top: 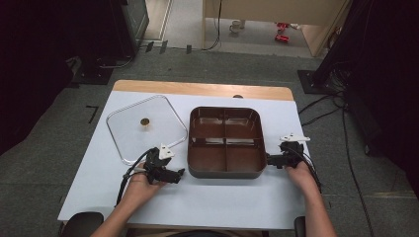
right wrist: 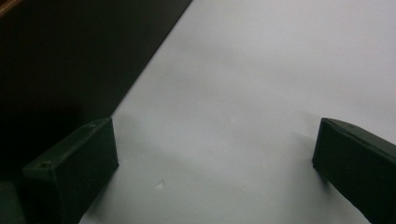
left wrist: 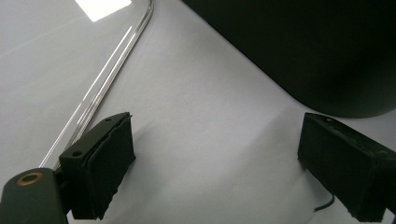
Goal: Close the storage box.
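Brown and square with rounded corners, the four-compartment pan (top: 225, 142) sat on the white table (top: 197, 197), slightly right of centre, with its compartments empty. Just to its left lay the clear glass lid (top: 146, 128), flat on the table, its small brass-coloured knob (top: 145, 122) near the middle; lid and pan were close together, and whether their edges touched could not be told. The left gripper (top: 179, 173) was held low over the table just beside the pan's near left corner, pointing toward the pan; in the left gripper view its jaws stood wide apart with only bare table between them, the lid's rim (left wrist: 109, 77) running past the left jaw and the pan's dark outer wall (left wrist: 299, 51) ahead at the upper right. The right gripper (top: 269, 160) was at the pan's near right corner, its tips at or very near the wall. In the right gripper view its jaws also stood wide apart, gripping nothing, with the pan's dark side (right wrist: 70, 60) alongside the left jaw.
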Motion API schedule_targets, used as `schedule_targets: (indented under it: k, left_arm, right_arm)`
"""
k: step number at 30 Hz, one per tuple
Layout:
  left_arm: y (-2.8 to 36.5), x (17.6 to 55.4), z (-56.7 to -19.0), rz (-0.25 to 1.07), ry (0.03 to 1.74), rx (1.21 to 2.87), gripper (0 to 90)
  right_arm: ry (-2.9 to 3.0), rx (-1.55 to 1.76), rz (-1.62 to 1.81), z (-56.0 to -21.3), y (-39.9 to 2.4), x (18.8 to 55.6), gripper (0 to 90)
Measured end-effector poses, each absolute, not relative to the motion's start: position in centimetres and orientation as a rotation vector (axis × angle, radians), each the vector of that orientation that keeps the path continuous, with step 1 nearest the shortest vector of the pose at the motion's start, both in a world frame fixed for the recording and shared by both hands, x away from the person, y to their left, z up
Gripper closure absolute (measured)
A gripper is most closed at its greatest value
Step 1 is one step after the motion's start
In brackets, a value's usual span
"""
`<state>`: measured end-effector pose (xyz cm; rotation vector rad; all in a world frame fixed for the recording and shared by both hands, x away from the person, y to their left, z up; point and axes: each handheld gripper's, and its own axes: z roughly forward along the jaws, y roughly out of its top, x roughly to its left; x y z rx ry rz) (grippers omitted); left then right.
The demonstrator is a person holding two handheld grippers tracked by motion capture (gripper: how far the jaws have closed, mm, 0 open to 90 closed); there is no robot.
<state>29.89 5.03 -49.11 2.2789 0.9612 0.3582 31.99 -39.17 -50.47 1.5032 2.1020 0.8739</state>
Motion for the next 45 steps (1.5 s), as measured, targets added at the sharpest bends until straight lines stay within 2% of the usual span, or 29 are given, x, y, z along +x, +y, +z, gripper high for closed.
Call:
schedule_targets:
  k: [7, 11, 13, 19, 22, 45]
  left_arm:
    - [5.0, 30.6, -48.6, 0.308, 0.909, 2.355, 11.3]
    - [5.2, 31.3, -48.1, 0.254, 0.901, 2.373, 17.5]
    - [5.4, 31.5, -47.8, 0.22, 0.899, 2.365, 24.3]
    - [6.1, 31.8, -47.0, 0.221, 0.893, 2.337, 26.7]
    - [6.5, 32.0, -46.4, 0.217, 0.887, 2.308, 31.0]
    - [9.3, 35.0, -44.7, 0.264, 0.957, 2.24, 30.3]
  right_arm:
    - [2.102, 1.503, 0.874, -50.5, -39.2, 32.0, 0.0]
    - [2.102, 1.503, 0.874, -50.5, -39.2, 32.0, 0.0]
    - [2.102, 1.503, 0.874, -50.5, -39.2, 32.0, 0.0]
    - [2.102, 1.503, 0.874, -50.5, -39.2, 32.0, 0.0]
    - [2.102, 1.503, 0.874, -50.5, -39.2, 32.0, 0.0]
    - [2.101, 1.504, 0.874, -50.5, -39.2, 32.0, 0.0]
